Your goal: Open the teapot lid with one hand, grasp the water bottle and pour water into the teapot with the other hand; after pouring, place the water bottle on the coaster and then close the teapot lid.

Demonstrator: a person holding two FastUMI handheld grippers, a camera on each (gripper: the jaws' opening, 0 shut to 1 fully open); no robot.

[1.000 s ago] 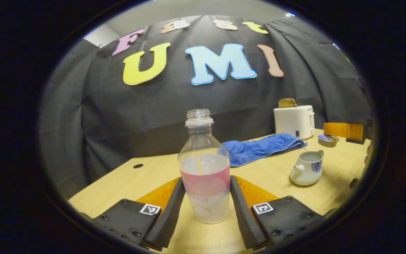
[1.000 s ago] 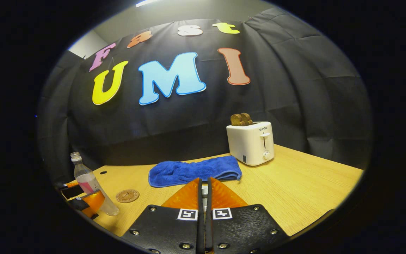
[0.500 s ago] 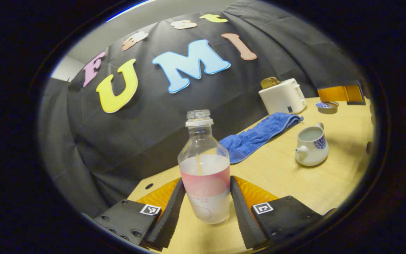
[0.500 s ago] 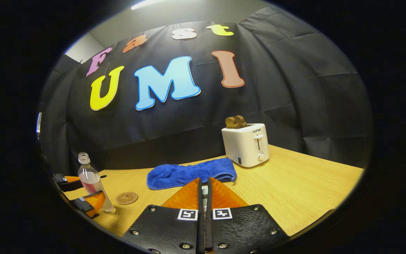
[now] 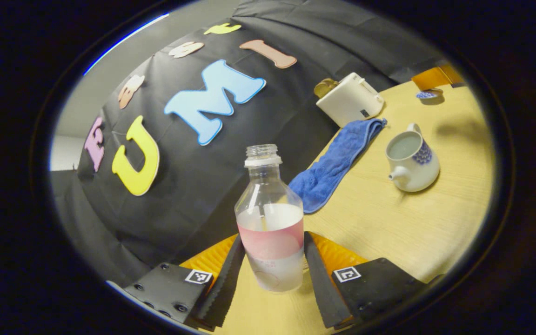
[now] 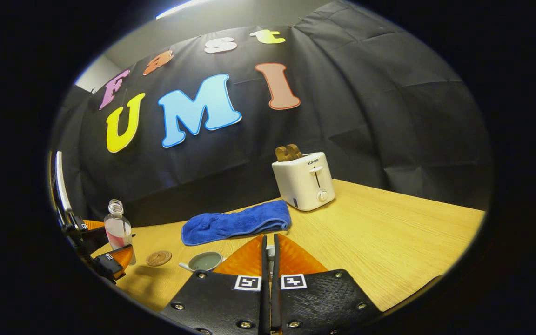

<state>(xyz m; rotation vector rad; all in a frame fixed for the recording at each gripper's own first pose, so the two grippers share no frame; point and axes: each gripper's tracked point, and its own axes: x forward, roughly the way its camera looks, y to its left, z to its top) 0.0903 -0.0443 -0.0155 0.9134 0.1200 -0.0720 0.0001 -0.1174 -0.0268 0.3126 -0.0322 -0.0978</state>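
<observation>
Between left tool fingers, bottle, seemingly gripped

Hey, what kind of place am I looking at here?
Likely a staged recording booth dressed as a kitchen corner: black cloth wall behind a light wooden table holding a white toaster, folded blue towel and white ceramic teapot.

L gripper clamps uncapped water bottle; open teapot w/ water on table.
</observation>
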